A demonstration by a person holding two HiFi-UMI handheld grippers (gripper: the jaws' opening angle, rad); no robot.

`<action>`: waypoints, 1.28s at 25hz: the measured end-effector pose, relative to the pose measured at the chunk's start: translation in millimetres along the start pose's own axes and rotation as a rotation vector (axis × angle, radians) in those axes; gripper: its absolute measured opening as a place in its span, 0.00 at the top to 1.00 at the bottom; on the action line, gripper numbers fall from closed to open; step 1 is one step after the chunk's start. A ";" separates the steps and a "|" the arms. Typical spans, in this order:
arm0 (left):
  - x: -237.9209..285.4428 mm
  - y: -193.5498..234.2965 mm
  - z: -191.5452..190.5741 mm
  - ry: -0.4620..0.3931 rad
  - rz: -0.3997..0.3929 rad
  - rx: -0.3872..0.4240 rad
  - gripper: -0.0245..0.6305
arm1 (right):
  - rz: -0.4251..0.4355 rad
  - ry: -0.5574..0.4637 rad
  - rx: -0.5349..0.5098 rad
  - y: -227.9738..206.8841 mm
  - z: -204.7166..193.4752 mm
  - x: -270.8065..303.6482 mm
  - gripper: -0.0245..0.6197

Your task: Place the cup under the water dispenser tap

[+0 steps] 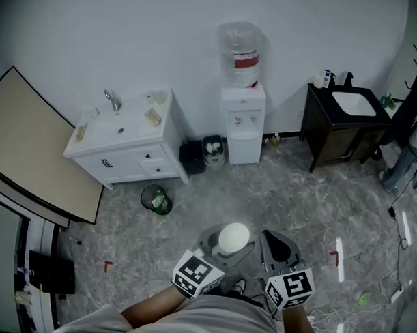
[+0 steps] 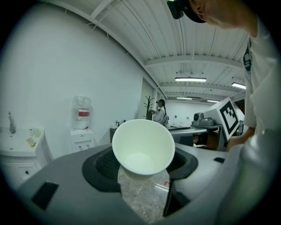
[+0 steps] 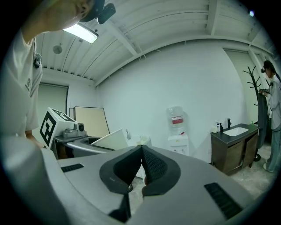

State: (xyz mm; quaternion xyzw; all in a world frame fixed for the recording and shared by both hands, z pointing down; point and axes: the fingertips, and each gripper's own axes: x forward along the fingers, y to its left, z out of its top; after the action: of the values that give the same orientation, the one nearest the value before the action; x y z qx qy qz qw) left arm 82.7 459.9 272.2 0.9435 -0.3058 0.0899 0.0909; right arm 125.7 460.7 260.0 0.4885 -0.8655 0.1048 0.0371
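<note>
A white paper cup (image 2: 142,146), seen to be empty and tilted with its mouth toward the camera, is gripped between the widely spread jaws of the left tool (image 2: 145,164), well apart from the water dispenser (image 1: 242,126). The right tool (image 3: 141,165) is closed on nothing.

No word, brand or number can be read. A red label (image 1: 245,60) is borne by the bottle (image 1: 239,38) on the water dispenser (image 1: 243,133) (its print too small to be made out). Only black-and-white square patterns are shown on the marker cubes (image 1: 196,273).
</note>
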 end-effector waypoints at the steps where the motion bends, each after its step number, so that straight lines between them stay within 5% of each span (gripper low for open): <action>1: 1.9 2.4 -0.4 0.001 0.005 -0.001 0.54 | 0.001 -0.001 0.005 -2.3 0.3 1.9 0.94; 11: 41.5 77.5 2.7 0.001 0.035 -0.008 0.54 | 0.022 0.021 0.021 -30.7 4.7 75.8 0.94; 24: 130.0 271.7 34.2 -0.008 -0.024 0.031 0.54 | -0.028 0.004 0.011 -93.4 50.2 273.1 0.94; 32: 173.9 350.8 52.4 -0.019 -0.009 0.033 0.54 | -0.012 0.005 0.019 -125.5 72.3 353.0 0.94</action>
State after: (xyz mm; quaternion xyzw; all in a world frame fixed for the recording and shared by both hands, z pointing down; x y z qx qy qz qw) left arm 19.1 71.1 301.6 0.9470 -0.3011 0.0856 0.0729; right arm 52.0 86.4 266.5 0.4937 -0.8614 0.1142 0.0352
